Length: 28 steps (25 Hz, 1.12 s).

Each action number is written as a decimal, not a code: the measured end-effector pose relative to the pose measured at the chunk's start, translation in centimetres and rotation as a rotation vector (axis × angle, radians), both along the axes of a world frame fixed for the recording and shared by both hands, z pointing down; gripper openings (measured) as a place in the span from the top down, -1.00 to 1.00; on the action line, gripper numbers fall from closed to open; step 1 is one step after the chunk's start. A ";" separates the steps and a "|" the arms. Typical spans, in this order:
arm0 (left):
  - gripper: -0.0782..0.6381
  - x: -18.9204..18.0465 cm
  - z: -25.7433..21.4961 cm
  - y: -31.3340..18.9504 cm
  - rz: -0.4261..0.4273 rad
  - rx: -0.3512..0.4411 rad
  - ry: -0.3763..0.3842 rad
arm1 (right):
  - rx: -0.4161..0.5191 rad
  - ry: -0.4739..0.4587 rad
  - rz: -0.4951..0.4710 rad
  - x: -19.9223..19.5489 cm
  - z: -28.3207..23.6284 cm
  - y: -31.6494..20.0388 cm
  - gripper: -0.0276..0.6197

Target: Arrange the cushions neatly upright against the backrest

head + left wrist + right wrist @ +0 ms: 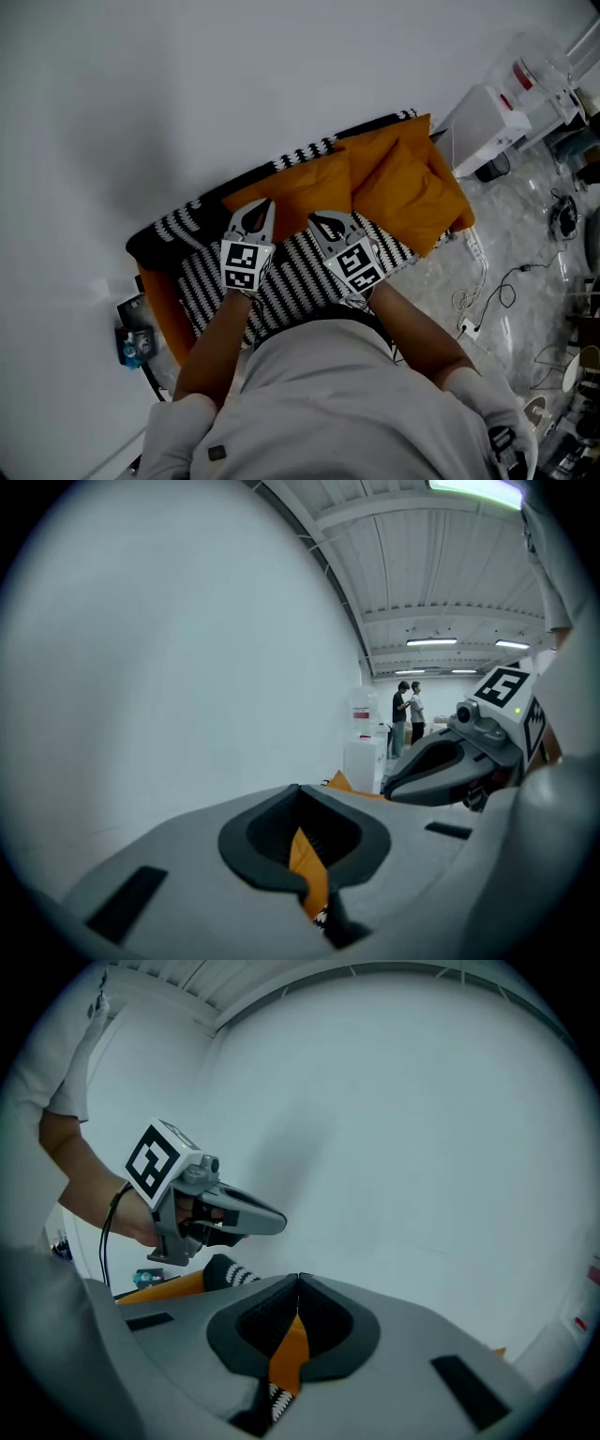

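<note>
I've got left gripper (299, 789) and right gripper (298, 1281) jaws both pinching orange cushion (302, 190) fabric, side by side above striped sofa (298, 277).

Head view steeply down on sofa (291, 281), gripper views close along jaws, left showing right tool (394, 785), right showing left tool (277, 1222)

I work in a big hall, more a lab or workshop than a home. Just ahead of my left gripper (264, 203) and right gripper (315, 221), a small striped sofa (291, 281) with orange cushions (403, 183) stands against a bare white wall (234, 75). Right of my right gripper the marbled floor (530, 230) carries loose cables (511, 281), a power strip (472, 246) and a white machine (483, 127). Far off past my left gripper, an arched ribbed ceiling (441, 574) with strip lights (431, 642) spans over two people (405, 714) standing
</note>
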<state>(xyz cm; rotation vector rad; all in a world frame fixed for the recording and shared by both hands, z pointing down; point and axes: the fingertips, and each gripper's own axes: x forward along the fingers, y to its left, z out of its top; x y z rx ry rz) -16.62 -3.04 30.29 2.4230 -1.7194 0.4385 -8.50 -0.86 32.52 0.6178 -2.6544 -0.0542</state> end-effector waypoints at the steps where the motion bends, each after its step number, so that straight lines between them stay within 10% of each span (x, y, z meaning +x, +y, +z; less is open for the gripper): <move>1: 0.76 0.9 -0.1 0.2 0.027 0.004 0.002 | 0.004 0.000 0.022 0.7 0.0 0.5 0.83; 15: 0.76 16.6 -1.8 1.5 0.335 0.043 -0.019 | 0.070 -0.026 0.330 15.9 -2.8 2.8 0.83; 28: 0.76 37.5 -0.8 -0.3 0.434 0.016 -0.045 | 0.039 -0.062 0.435 36.2 -1.6 1.7 0.83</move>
